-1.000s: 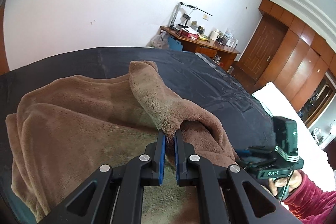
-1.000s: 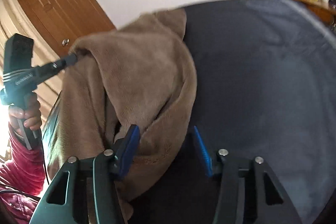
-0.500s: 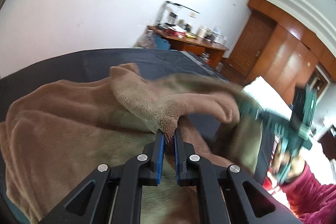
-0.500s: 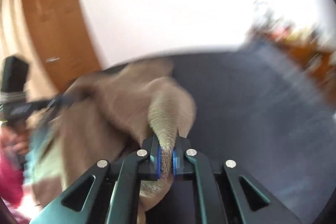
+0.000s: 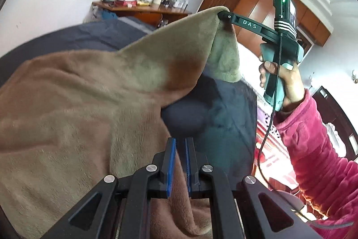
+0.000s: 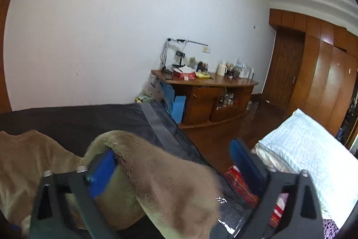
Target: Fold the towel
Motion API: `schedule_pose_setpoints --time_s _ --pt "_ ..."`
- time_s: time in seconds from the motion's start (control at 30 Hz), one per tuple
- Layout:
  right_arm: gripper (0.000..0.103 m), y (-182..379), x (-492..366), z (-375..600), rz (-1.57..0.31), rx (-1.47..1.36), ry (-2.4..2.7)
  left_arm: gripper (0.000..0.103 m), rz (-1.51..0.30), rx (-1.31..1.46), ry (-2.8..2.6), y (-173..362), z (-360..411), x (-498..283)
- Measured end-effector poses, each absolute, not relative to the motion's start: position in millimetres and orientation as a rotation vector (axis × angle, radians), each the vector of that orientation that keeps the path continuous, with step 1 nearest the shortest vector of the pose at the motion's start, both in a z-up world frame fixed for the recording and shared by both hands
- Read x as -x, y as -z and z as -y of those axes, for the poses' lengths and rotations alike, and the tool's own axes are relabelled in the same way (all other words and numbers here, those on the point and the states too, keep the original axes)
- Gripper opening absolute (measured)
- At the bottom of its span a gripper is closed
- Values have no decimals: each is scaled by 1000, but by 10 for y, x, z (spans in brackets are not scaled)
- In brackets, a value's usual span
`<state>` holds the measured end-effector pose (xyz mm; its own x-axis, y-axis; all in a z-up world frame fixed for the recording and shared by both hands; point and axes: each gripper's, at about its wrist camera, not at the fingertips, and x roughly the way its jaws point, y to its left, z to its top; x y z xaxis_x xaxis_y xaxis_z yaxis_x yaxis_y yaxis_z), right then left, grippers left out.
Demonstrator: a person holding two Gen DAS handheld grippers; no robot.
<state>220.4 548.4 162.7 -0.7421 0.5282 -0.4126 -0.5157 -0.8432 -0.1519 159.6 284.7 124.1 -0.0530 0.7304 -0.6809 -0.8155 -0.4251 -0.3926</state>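
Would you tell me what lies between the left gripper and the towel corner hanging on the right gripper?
In the left wrist view, bare dark bed cover, then the raised flap of the towel itself; nothing else.

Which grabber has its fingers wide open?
The right gripper: its blue fingers stand far apart, with the towel draped over one. The left gripper has its fingers almost together.

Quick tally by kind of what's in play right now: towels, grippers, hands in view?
towel: 1
grippers: 2, the left gripper and the right gripper
hand in view: 1
Total: 4
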Motion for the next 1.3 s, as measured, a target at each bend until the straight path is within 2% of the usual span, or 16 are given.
schedule_pose_setpoints --time_s 0.13,0.27,0.37,0.5,0.6,0.7,0.73,0.77,0.93,1.0,1.07,1.13,1.3 --pt "99 -1350 -2314 -5773 -13 652 -2487 8 -94 1100 -1759 -1147 -2724 -1504" --pt "99 -1091 -2477 -6048 -182 676 -2472 8 -62 1131 -1804 -1096 -2568 -1409" --pt "99 -989 -2675 -5940 -236 702 -2545 8 -33 1154 -1845 -1056 -2456 -1316" --pt "99 -873 -2816 -5373 -182 855 -2877 8 5 1183 -1900 -1000 -2319 -1195" --pt "97 -797 -2890 -4784 -54 1035 -3109 8 14 1181 -1943 -1014 -2234 -1177" --pt "82 -687 -3004 -4280 79 1201 -3243 8 7 1173 -1976 -1043 -2171 -1205" --pt "69 -631 -3030 -4161 100 1263 -3267 8 5 1171 -1987 -1052 -2151 -1215" --pt "63 -565 -3045 -4060 119 1323 -3277 8 -2 1170 -1993 -1053 -2146 -1231" --pt "63 -194 -2991 -3783 179 1545 -3181 8 -2 1168 -2018 -1054 -2047 -1344" --pt "49 -133 -2974 -3782 174 1573 -3125 9 8 1171 -2031 -1048 -1975 -1369" --pt "25 -103 -2974 -3800 169 1585 -3080 9 18 1175 -2044 -1043 -1902 -1393" --pt "11 -88 -2989 -3827 166 1597 -3032 9 29 1178 -2056 -1037 -1828 -1417" --pt "11 -60 -3257 -4076 121 1621 -2861 9 85 1184 -2081 -996 -1531 -1418"
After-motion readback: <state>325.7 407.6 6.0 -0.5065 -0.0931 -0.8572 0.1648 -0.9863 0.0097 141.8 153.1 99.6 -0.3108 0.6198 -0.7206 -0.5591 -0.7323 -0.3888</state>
